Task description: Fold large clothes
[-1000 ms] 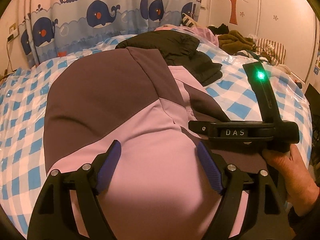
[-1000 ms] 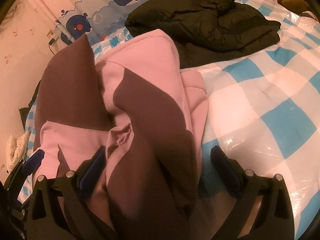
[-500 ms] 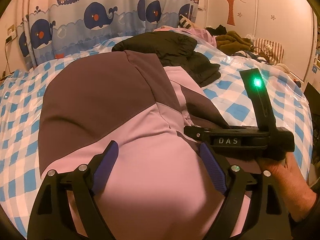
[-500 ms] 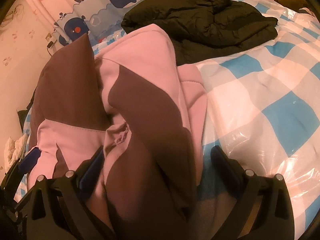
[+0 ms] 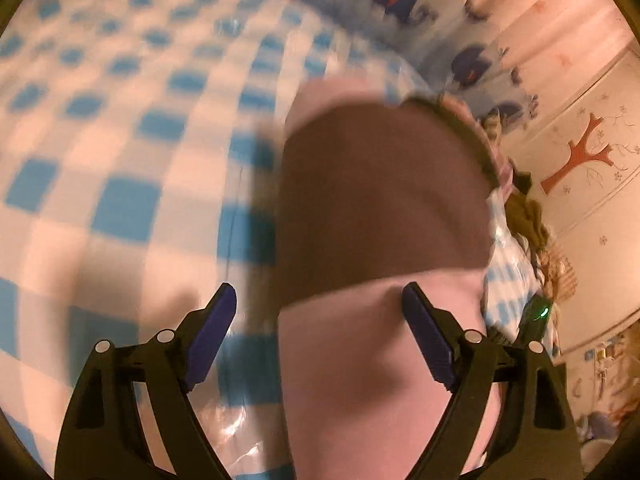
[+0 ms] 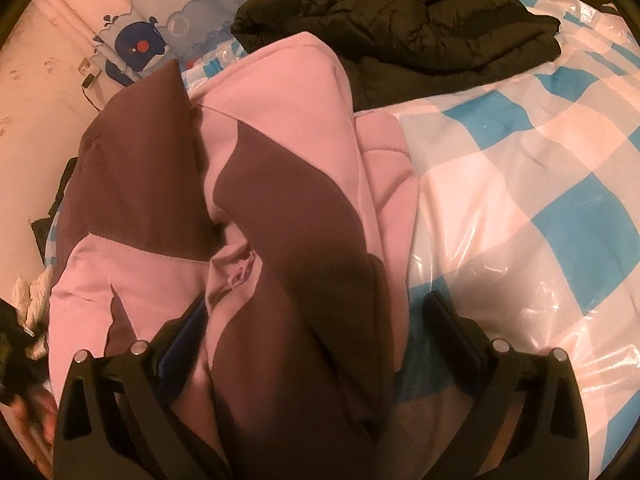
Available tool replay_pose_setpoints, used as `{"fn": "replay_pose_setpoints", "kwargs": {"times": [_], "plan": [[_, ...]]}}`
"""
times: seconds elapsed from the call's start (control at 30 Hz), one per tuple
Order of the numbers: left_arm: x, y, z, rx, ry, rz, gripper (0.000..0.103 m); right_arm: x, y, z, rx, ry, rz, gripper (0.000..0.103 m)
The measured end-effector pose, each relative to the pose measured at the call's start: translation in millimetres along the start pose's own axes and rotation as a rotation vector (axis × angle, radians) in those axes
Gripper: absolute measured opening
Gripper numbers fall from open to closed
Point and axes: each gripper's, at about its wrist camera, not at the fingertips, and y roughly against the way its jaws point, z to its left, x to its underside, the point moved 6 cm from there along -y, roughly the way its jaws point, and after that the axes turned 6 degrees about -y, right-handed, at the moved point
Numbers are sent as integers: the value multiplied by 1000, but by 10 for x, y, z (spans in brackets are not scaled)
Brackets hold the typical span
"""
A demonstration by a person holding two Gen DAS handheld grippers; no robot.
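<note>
— So what moved just now?

— Mostly the left side. A moment ago the left wrist view looked straight down the bed toward the whale curtain; now it is swung round and badly blurred, with the blue-and-white checked cover filling its left half and the curtain pushed up to the right. The pink-and-brown jacket sits to the right of centre rather than under the whole frame.

— And the jacket itself?

— It has hardly shifted in the right wrist view: bunched and part-folded on the plastic-covered bed, with the dark puffer jacket lying beyond it, touching its far edge.

— Jaws?

— The left gripper is spread, its right pad over the pink panel and its left pad over bare cover — pinching nothing. The right gripper is spread too, straddling the crumpled fabric, which lies loosely between its fingers.

— Meaning?

— I'd judge the left hand is re-aiming for the jacket's left edge, to take a fresh hold for the next fold.
</note>
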Motion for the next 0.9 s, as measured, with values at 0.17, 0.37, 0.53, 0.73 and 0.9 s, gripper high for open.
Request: {"fn": "replay_pose_setpoints", "kwargs": {"times": [0.17,0.37,0.53,0.73,0.9], "plan": [[124,-195,-282,126,-49,89,85,39,5,70,-28,-72,5,97],[107,-54,-236,31,-186,92,90,439,-10,415,-119,-160,-27,97],[95,638,500,-67,-185,11,90,802,-380,1206,-243,-147,17,97],[191,1588,1733,-222,6,-101,90,1153,-1056,2711,-332,74,111,97],[135,2109,2026,-250,45,-226,90,1217,-1015,3016,-237,250,105,97]]}}
